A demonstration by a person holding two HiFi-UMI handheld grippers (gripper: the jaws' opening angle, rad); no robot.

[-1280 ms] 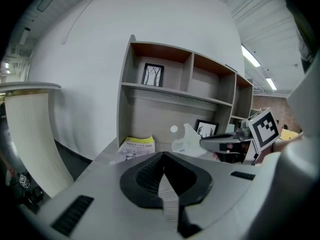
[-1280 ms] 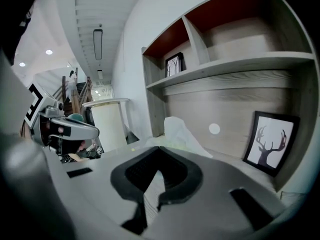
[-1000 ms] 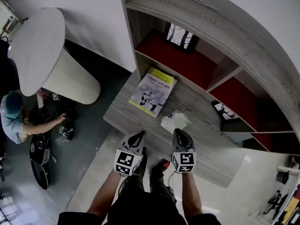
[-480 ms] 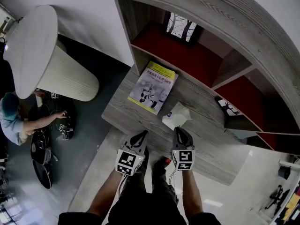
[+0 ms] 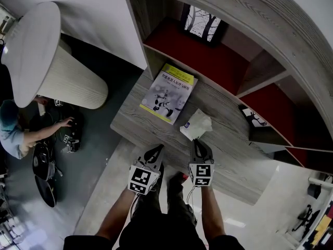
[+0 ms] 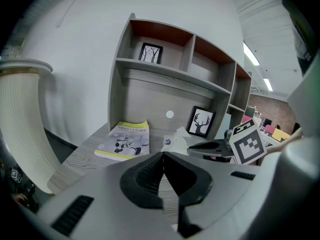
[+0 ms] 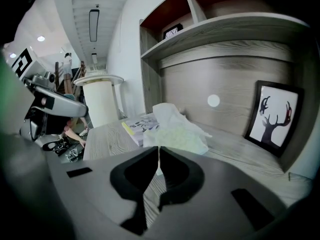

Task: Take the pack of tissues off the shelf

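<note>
Tissue pack (image 5: 196, 125) lies on the shelf (image 5: 231, 139) by a booklet (image 5: 168, 94), untouched. Left tongs (image 5: 156, 149) and right tongs (image 5: 198, 142) both closed, empty; right nearest. Approach step. Next, likely: open right, straddle pack.

The grey wood-grain desk (image 5: 229, 155) carries a yellow-edged magazine (image 5: 168, 92), with a pack of tissues (image 5: 196, 125) near it at its 4 o'clock. A framed deer picture (image 5: 253, 120) stands at the pack's 3 o'clock. On the red shelf (image 5: 208, 61) above, a framed tree picture (image 5: 204, 26) stands at the pack's 12 o'clock.

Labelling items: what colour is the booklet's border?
Yellow, on the booklet; clearest in head view.
</note>
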